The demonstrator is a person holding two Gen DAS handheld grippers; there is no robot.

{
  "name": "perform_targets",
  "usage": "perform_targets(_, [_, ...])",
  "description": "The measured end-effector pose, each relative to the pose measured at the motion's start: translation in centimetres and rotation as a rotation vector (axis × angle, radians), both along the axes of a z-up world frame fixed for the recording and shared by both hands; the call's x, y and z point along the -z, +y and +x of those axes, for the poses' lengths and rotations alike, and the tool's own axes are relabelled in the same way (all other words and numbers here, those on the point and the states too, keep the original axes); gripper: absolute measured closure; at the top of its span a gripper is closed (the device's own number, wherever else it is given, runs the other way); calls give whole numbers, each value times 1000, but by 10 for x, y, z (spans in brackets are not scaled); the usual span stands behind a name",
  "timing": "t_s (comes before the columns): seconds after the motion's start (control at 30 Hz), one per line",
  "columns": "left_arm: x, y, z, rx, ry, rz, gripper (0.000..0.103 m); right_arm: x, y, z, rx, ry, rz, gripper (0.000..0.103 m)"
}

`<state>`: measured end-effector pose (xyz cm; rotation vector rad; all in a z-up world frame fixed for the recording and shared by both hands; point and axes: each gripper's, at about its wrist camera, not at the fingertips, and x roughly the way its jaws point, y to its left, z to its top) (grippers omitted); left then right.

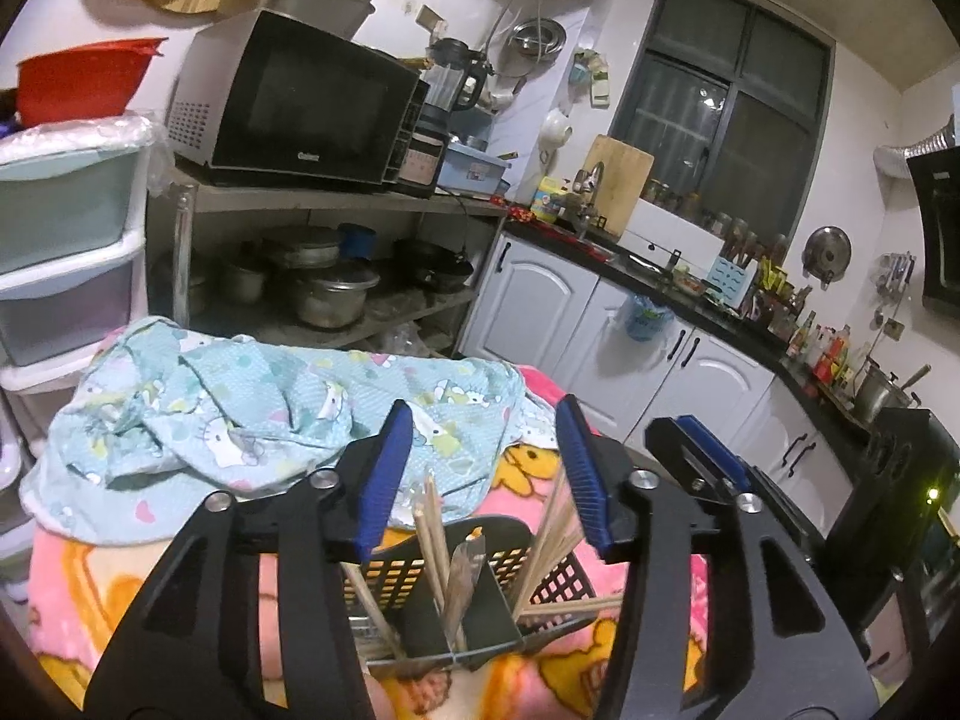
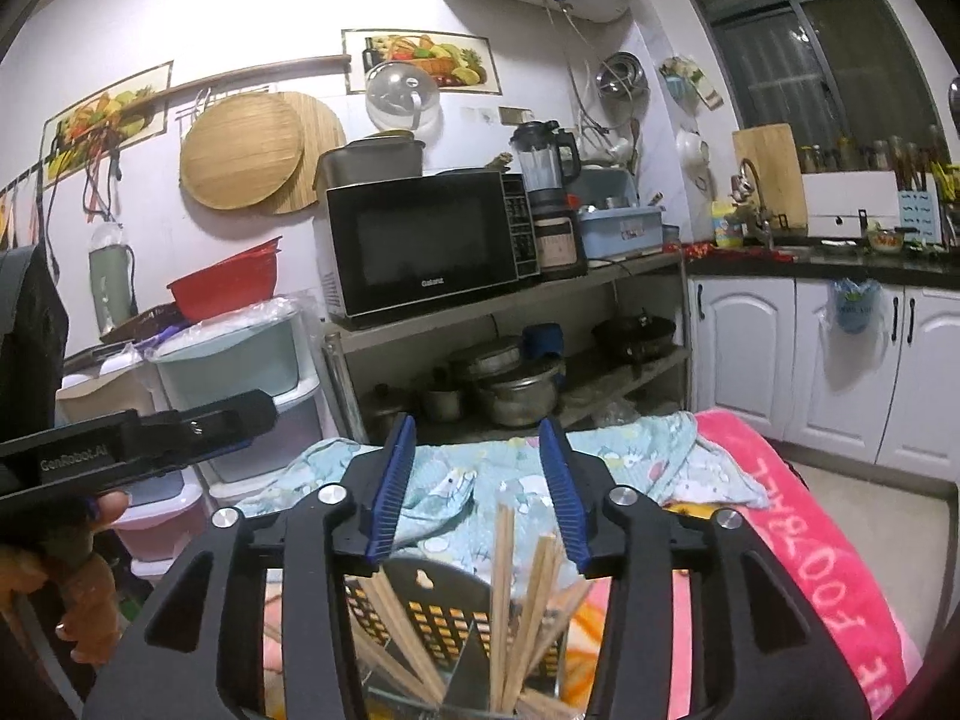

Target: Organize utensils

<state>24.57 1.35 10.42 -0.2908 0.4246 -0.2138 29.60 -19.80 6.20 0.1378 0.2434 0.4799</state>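
Left wrist view shows the left gripper [image 1: 483,468] spread and empty above the black utensil holder [image 1: 456,588], which stands on the pink blanket [image 1: 72,588] with wooden chopsticks [image 1: 435,534] and a metal utensil [image 1: 462,576] upright in its compartments. Right wrist view shows the right gripper [image 2: 477,489] likewise spread and empty over the same holder, so the sorting looks nearly finished. Next, I judge, either gripper would lower and straighten the splayed chopsticks, or search for stray utensils.

Bright indoor light, night-dark window [image 1: 726,114]; strong fisheye bending with black corners; wall glare, slight softness near edges
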Motion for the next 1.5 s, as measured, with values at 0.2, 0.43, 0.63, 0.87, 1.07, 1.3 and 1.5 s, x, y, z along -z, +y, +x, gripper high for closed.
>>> perform_targets(0.2, [-6, 4, -20, -11, -14, 5, 38, -6, -11, -20, -2, 12, 6, 51])
perform_targets(0.43, [-10, 7, -43, -24, -14, 13, 18, -10, -16, -47, -13, 16, -8, 42])
perform_targets(0.63, [-3, 11, -66, -54, 2, 31, 11, -9, -18, -67, -25, 29, -24, 34])
perform_targets(0.87, [13, 15, -83, -71, 40, 38, 11, -5, -18, -87, -33, 48, -53, 22])
perform_targets(1.07, [30, 15, -95, -69, 76, 54, 11, 5, -17, -103, -38, 70, -83, 15])
perform_targets(1.3, [49, 14, -105, -67, 114, 73, 11, 26, -14, -118, -47, 106, -137, 10])
perform_targets(1.5, [67, 12, -115, -71, 149, 86, 11, 44, -14, -129, -40, 123, -177, 8])
